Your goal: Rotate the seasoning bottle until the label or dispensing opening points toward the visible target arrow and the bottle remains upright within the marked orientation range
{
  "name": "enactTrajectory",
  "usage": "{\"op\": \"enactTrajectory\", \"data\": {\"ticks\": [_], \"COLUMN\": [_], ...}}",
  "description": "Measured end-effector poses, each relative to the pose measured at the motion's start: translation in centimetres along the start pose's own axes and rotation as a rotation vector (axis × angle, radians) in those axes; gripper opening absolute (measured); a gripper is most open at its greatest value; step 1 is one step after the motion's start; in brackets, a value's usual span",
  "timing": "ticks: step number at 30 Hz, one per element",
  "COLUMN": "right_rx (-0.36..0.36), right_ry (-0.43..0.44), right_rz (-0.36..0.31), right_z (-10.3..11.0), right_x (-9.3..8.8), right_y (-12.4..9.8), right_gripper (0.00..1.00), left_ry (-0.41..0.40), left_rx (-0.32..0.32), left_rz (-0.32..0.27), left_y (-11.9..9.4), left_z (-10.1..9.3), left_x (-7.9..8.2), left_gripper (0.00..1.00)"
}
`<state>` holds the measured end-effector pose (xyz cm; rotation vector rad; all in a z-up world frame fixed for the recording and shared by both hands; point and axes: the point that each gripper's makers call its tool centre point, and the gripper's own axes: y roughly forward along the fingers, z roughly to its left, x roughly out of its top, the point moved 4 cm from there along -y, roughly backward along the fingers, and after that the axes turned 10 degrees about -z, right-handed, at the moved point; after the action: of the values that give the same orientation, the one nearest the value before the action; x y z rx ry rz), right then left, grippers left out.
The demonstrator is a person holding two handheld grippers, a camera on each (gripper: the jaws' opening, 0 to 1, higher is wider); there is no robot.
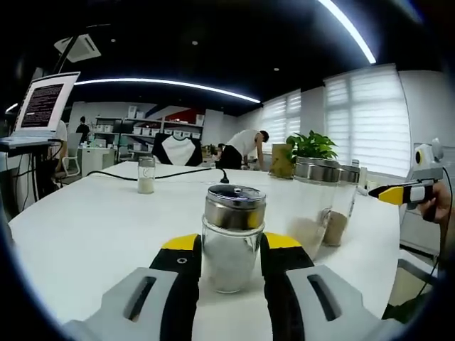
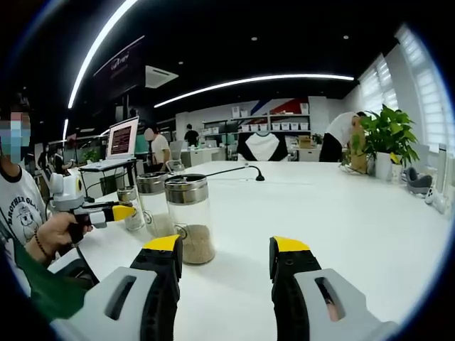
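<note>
A glass seasoning bottle [image 1: 233, 245] with a shiny metal lid and white grains inside stands upright on the white table [image 1: 92, 227]. My left gripper [image 1: 231, 249] is shut on it, one yellow-tipped jaw pressed against each side of the glass. In the right gripper view the same bottle [image 2: 132, 213] peeks out behind the left gripper [image 2: 119, 212], which a person's hand holds at the left. My right gripper [image 2: 226, 250] is open over bare table, with nothing between its jaws. It also shows at the far right of the left gripper view as the right gripper [image 1: 391, 193].
Two taller glass jars [image 1: 314, 206] [image 1: 343, 209] stand right of the held bottle; the brown-filled jar [image 2: 189, 222] is just ahead of my right gripper's left jaw. A small bottle [image 1: 146, 175], a black cable [image 1: 178, 172] and a potted plant [image 2: 387, 138] sit farther back.
</note>
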<state>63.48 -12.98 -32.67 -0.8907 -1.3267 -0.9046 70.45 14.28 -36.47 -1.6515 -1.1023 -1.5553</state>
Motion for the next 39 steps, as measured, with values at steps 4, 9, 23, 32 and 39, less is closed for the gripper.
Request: {"op": "enactTrajectory", "data": {"ticks": [4,9,23,32,39], "right_rx": [-0.001,-0.003,0.004,0.013,0.021], "right_ry": [0.001,0.000,0.010,0.014,0.017], "right_rz": [0.002,0.000,0.005,0.011,0.016], "right_z": [-0.08,-0.24,-0.30,-0.18,0.01], "right_x": [-0.03,0.08,-0.28,-0.35,-0.37], "right_y": [0.00,-0.03,0.03,0.17,0.34], "right_gripper": [0.49,0.49,0.49,0.49,0.49], "left_ry": [-0.009,-0.010,-0.018,0.002,0.014], "left_rx": [-0.034,-0.076,-0.202,-0.316,-0.360], "left_rz": [0.005,0.016,0.055,0.100,0.108], "left_y": [-0.07,-0.13,-0.21,-0.08,-0.01], "left_z": [0.16,0.22,0.32,0.33,0.42], "left_x": [0.02,0.06,-0.01,0.05,-0.03], "left_gripper": [0.34,0.34,0.34,0.34,0.33]}}
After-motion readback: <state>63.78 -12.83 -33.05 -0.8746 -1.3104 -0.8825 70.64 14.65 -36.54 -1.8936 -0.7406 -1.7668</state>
